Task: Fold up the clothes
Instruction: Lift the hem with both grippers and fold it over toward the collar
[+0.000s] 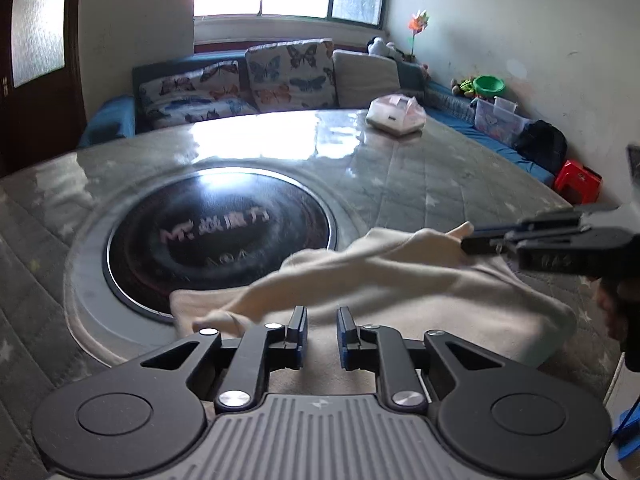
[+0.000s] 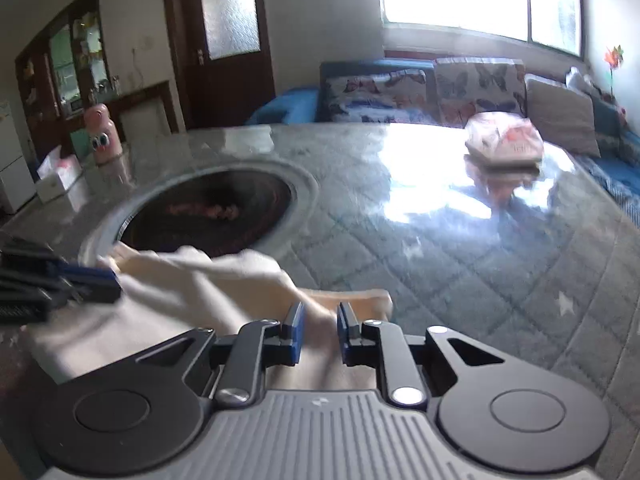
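A cream garment [image 1: 384, 280] lies on the grey quilted table, partly over the rim of a round black hotplate [image 1: 216, 240]. My left gripper [image 1: 322, 330] hovers over the garment's near part, jaws a little apart with fabric under them. My right gripper [image 1: 466, 240] comes in from the right, pinching a raised fold of the garment. In the right wrist view the cream garment [image 2: 192, 280] runs between my right gripper's [image 2: 320, 328] fingers, and the left gripper [image 2: 108, 284] touches its left edge.
A bagged white bundle [image 1: 396, 114] sits at the table's far right. A sofa with butterfly cushions [image 1: 280, 76] is behind the table. A red stool [image 1: 578, 180] stands at the right. A pink figure [image 2: 102, 132] and a box stand at far left.
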Tool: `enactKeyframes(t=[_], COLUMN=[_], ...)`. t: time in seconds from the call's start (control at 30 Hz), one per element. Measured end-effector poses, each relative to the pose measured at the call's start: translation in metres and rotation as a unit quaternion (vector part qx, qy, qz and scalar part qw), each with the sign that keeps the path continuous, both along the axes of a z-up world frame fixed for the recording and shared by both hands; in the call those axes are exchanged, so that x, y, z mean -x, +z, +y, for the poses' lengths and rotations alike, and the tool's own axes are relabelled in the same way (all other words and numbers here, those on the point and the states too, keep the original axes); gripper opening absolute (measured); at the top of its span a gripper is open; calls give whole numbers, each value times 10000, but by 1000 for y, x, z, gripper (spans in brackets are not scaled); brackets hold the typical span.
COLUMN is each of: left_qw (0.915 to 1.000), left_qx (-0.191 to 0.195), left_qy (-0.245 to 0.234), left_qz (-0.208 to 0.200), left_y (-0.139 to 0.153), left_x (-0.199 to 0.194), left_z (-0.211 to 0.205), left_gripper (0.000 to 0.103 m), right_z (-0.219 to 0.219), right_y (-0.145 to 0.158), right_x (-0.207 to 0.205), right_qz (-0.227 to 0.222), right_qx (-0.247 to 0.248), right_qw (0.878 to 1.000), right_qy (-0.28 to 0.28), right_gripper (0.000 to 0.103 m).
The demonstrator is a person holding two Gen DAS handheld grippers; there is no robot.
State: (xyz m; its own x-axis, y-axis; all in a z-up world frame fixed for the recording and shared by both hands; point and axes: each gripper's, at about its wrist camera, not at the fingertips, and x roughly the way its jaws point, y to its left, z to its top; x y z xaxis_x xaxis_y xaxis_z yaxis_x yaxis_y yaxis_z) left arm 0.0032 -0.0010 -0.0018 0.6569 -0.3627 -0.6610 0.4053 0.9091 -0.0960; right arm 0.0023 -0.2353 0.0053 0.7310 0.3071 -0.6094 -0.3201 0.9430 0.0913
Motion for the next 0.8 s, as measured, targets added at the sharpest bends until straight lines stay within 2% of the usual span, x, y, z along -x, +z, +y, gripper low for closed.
enactKeyframes(t=[0.17,0.3,0.43,0.63,0.8], left_qw=[9999,9997,9993,9993,9989], left_qx=[29,27,85,122,89], left_qy=[89,207,326,343,428], left_qz=[88,142,161,107,146], left_y=[-3,-6,-7,-4,-7], left_x=[-14,-26,-32,-29,-37], left_z=[-5,-6,-3,-3,-5], left_gripper=[17,18,23,28,28], right_z=[24,34,28,39,52], right_y=[-1,-12,-13,2,-12], right_x=[-11,-25,-28,-12,-23], right_qz=[-54,41,95,-104,94], right_qx=[27,217,98,124,240], right_qw=[9992,9993,9997,9984,9981], right_qy=[383,316,196,548,559], right_gripper=[13,13,11,12,11])
